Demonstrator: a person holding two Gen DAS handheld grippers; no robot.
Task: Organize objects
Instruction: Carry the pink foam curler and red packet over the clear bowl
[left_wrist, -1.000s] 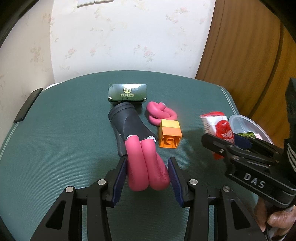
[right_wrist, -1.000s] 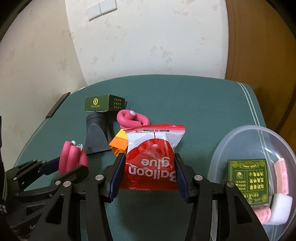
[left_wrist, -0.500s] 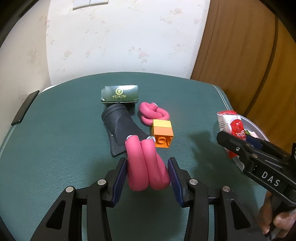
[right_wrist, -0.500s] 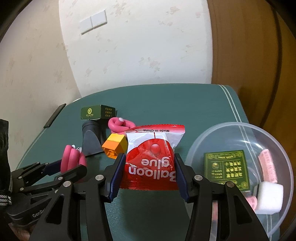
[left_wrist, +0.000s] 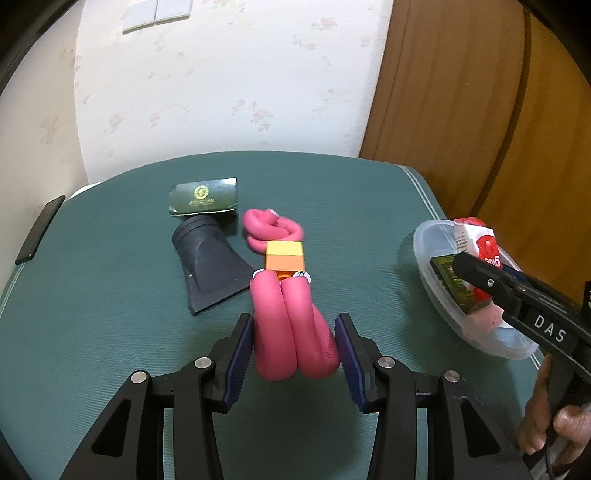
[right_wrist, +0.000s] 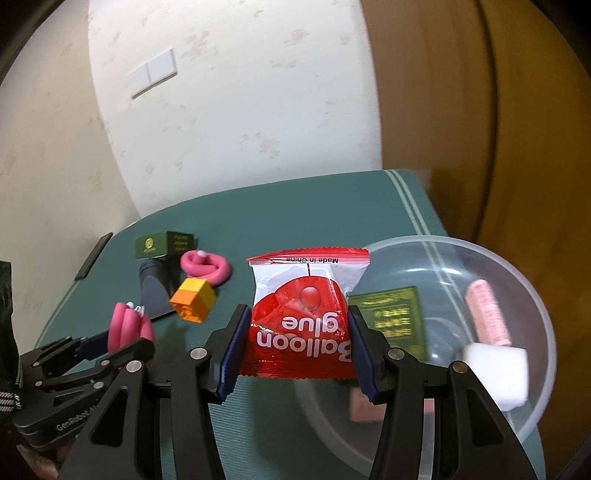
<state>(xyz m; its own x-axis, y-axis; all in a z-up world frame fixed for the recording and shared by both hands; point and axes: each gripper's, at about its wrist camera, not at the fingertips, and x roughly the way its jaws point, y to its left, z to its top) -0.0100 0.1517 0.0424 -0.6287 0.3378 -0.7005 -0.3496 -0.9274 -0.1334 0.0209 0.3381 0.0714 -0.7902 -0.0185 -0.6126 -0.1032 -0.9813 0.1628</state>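
Over the clear bowl (right_wrist: 532, 291), only the right wrist view shows a green box (right_wrist: 393, 323), pink roll and white cube inside. Right gripper (right_wrist: 297, 345) pinches the red-and-white "Balloon glue" packet (right_wrist: 306, 314); left gripper (left_wrist: 295, 354) clamps a folded pink foam roller (left_wrist: 293, 332) above the table.

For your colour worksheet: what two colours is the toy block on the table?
The toy block is yellow over orange, clearest in the right wrist view.
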